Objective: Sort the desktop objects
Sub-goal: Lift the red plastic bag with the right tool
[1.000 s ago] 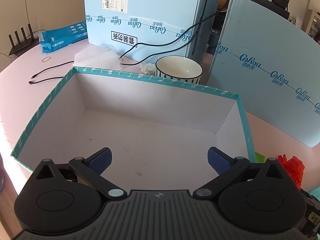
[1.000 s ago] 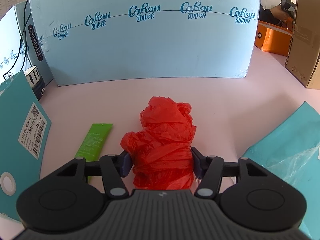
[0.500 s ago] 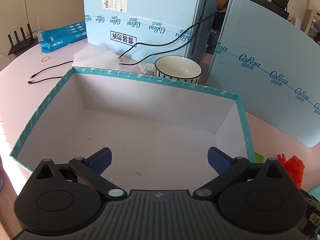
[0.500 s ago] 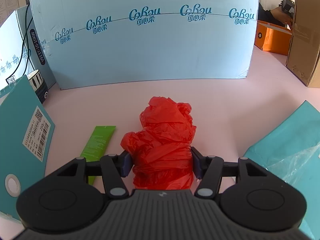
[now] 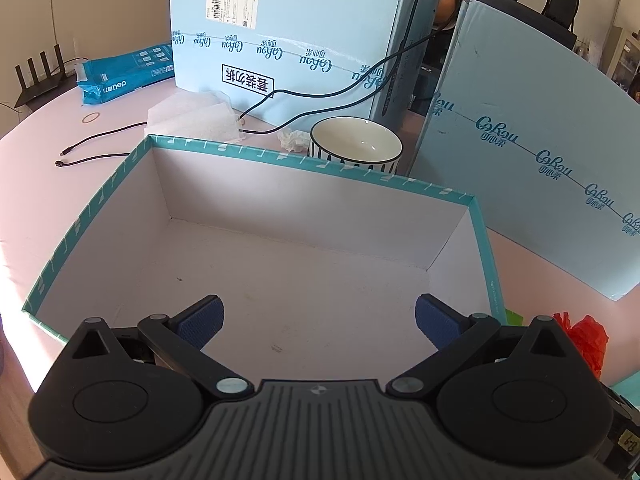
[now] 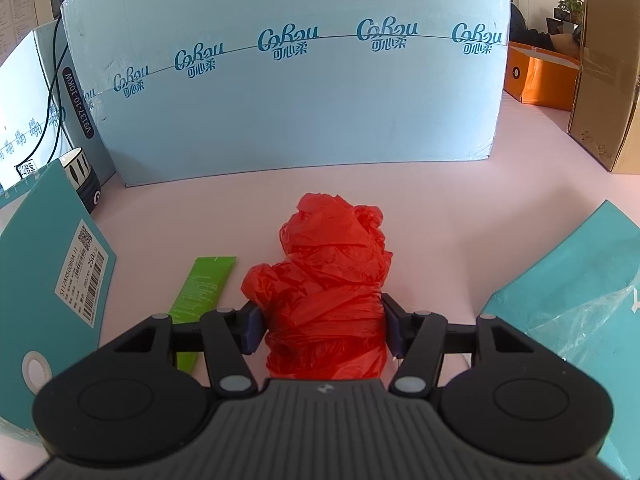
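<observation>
Gripping crumpled red plastic bag (image 6: 326, 288), right gripper (image 6: 323, 330) half-closed on it, now lifted slightly off pink table (image 6: 460, 208); teal-rimmed white cardboard box (image 5: 482, 248) nearer. Left gripper (image 5: 318, 320) wide open, empty, over box. Drop-in likely next.

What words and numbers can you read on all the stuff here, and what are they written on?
"CoRou", repeated in a row: big light blue carton.
"可心柔", under each logo: same carton.
"V9137-10-10KV", roughly, running sideways: dark end panel.
"deli", seen upside down: blue packet.
"250", roughly: white sticker on the teal box; its other print is too small.
Shipping label: barcode only, text too small.
</observation>
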{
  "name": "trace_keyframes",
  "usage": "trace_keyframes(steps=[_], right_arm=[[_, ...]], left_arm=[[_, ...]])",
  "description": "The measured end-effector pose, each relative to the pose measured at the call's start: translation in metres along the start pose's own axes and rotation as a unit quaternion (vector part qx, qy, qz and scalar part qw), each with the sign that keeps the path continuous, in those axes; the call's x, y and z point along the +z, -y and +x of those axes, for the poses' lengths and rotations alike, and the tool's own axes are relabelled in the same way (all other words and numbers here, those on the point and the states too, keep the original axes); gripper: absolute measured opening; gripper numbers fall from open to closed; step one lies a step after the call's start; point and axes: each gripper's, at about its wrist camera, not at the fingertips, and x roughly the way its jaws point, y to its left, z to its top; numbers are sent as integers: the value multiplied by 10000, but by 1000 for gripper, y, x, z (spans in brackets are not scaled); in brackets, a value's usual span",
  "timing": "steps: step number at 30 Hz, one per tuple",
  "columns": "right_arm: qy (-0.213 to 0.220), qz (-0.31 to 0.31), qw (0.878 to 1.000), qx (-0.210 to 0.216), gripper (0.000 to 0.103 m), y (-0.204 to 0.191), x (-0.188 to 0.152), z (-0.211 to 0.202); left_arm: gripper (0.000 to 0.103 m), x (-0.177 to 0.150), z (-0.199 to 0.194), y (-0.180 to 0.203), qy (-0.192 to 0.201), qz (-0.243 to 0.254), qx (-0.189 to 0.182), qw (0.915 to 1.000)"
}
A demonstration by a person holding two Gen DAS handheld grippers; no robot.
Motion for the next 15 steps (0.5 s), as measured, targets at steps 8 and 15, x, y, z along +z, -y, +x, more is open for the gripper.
trace_keyframes(steps=[8,15], right_arm=[[43,60,10000,-36,60,4,-4,-11],[76,141,9998,-88,60,1,-3,-13]], left_arm=[[102,0,-3,-2,19,-14,-54,10000],[102,-1,-4,-3,5,47,-115,9999]])
